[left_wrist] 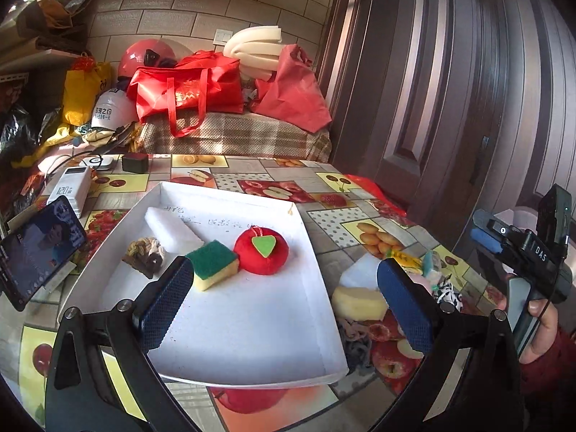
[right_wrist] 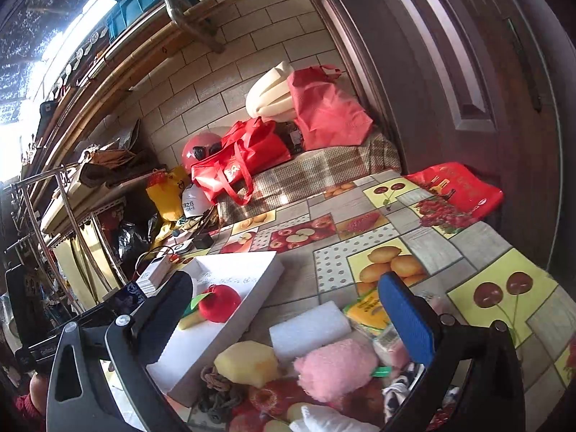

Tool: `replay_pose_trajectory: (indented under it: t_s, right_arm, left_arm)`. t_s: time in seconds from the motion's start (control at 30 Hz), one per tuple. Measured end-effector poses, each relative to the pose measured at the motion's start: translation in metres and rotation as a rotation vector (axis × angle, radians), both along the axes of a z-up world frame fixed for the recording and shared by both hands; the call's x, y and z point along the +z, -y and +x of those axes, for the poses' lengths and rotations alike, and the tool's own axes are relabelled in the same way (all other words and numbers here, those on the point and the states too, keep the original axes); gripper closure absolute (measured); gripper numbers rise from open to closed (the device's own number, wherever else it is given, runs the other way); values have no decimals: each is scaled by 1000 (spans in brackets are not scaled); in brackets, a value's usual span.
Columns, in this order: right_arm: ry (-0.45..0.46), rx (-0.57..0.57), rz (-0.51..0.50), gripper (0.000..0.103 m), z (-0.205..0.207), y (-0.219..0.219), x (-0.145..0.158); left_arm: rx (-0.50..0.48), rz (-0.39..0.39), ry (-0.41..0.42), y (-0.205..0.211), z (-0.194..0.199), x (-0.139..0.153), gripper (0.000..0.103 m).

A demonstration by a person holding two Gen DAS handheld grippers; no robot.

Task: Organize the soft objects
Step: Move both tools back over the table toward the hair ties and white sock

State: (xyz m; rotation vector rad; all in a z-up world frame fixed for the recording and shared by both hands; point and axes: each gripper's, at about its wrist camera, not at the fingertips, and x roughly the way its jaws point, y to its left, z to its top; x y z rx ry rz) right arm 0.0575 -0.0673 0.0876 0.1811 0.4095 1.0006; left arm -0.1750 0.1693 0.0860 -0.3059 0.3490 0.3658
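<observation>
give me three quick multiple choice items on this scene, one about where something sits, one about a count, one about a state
1. Where does the red plush apple lie?
A. in the white tray
B. on the plaid couch
C. between the right gripper's fingers

2. How many items lie in the tray?
A. two
B. four
C. six

3. How do the left gripper and right gripper stand?
A. both shut on sponges
B. left shut, right open
C. both open and empty

Answers:
1. A, the apple rests on the tray floor beside the green and yellow sponge.
2. B, the apple, the sponge, a white foam block and a braided rope piece.
3. C, both pairs of fingers stand wide apart with nothing pressed between them.
</observation>
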Motion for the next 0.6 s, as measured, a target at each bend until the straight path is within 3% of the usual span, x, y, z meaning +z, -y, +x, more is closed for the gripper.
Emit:
replay_pose_trajectory:
  t_s: [0.17,0.23,0.3,0.4,0.5,0.6]
  right_arm:
    - [-16,-191,32,0,29,70,-24]
    - [-86,-229,-27,0,39,77,-36]
    - [-149,-187,-17,0,42,83,-44]
    - [-98,-103,-51,0,29,76,-41]
    - [-4,7,-121,0,9,56,-37]
    - [17,80,-165,0,1,44,-40]
  left_arm:
    - [-211,23,-57,51,23,-25,0]
    - [-271,22,-149,67,41,-39,0]
    - [-305,59,-197,78,52,-40,0]
    - [-349,76,-207,87,55,-41,0]
    - [-381,34,-235,87,59,-47,0]
    - [-424,-32,-268,88,71,-54,0]
